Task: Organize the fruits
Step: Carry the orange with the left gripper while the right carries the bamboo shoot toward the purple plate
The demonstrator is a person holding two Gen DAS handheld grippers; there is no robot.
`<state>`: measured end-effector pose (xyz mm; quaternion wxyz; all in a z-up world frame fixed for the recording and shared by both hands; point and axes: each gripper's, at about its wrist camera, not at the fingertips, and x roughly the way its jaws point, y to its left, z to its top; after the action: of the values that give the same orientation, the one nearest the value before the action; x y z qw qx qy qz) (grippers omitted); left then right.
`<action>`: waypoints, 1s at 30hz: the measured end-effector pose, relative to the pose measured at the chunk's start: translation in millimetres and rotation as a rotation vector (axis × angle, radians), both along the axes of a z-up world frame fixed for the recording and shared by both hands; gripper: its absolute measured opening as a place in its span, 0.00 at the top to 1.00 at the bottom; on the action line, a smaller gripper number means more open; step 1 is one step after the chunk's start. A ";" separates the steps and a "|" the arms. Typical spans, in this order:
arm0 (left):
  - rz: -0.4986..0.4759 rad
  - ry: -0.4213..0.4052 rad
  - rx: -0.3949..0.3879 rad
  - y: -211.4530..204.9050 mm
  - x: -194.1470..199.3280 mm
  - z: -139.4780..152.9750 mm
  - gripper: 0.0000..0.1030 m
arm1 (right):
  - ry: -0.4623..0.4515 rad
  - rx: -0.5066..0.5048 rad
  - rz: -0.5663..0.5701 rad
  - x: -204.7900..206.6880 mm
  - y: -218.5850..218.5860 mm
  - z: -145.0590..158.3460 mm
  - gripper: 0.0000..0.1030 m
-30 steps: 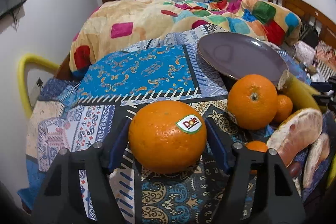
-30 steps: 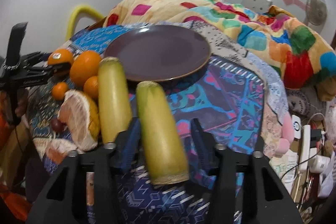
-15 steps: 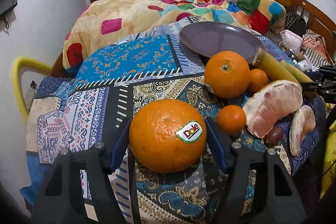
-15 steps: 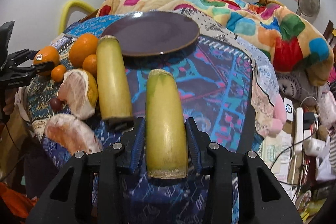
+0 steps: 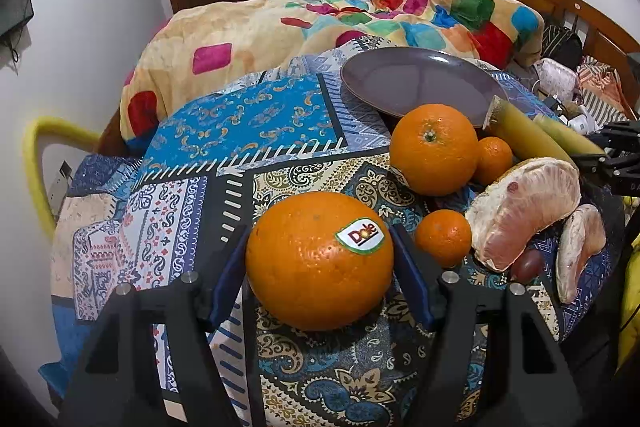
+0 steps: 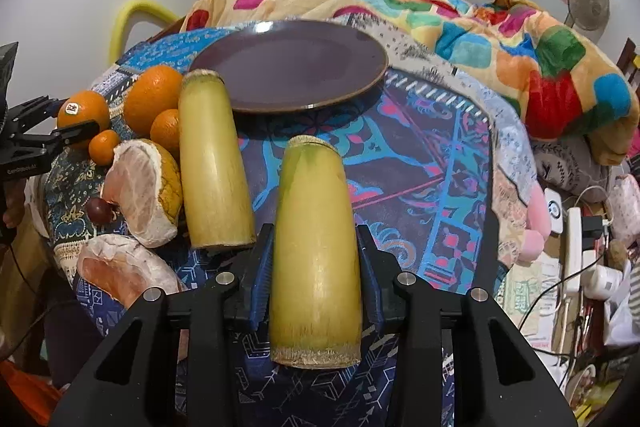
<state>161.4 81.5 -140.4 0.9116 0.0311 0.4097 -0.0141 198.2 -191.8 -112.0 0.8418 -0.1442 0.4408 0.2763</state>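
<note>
My left gripper [image 5: 320, 267] is shut on a large orange with a Dole sticker [image 5: 320, 261], held just above the patterned cloth. My right gripper [image 6: 316, 263] is shut on a yellow-green sugarcane piece [image 6: 316, 247]. A second sugarcane piece [image 6: 212, 163] lies to its left. A dark purple plate [image 6: 296, 67] sits empty at the back; it also shows in the left wrist view [image 5: 416, 83]. Another large orange [image 5: 434, 149], two small oranges [image 5: 442, 237] and two peeled pomelo pieces [image 5: 524, 207] lie on the cloth.
The patterned cloth [image 5: 248, 131] covers the table. A colourful blanket [image 6: 480, 27] is heaped behind it. A yellow chair back [image 5: 36, 155] stands at the left. A small dark round fruit [image 6: 96, 209] lies by the pomelo. Cables and clutter [image 6: 580, 247] sit beyond the right edge.
Both grippers keep their hold. The left wrist view has swung back toward the plate; the right gripper with the sugarcane has drawn back slightly from the plate.
</note>
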 end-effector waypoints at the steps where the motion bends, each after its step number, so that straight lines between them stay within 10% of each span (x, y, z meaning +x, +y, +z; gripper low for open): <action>1: -0.001 -0.003 -0.004 -0.1 0.2 1.5 0.34 | -0.014 0.002 -0.003 -1.0 0.1 2.9 0.65; 30: -0.006 -0.175 -0.025 -22.5 76.3 76.4 0.34 | -0.269 0.149 -0.057 45.2 23.0 81.7 0.65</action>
<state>237.8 59.0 -64.0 0.9442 0.0218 0.3281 -0.0190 243.3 -168.8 -30.3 0.9090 -0.1046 0.3063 0.2626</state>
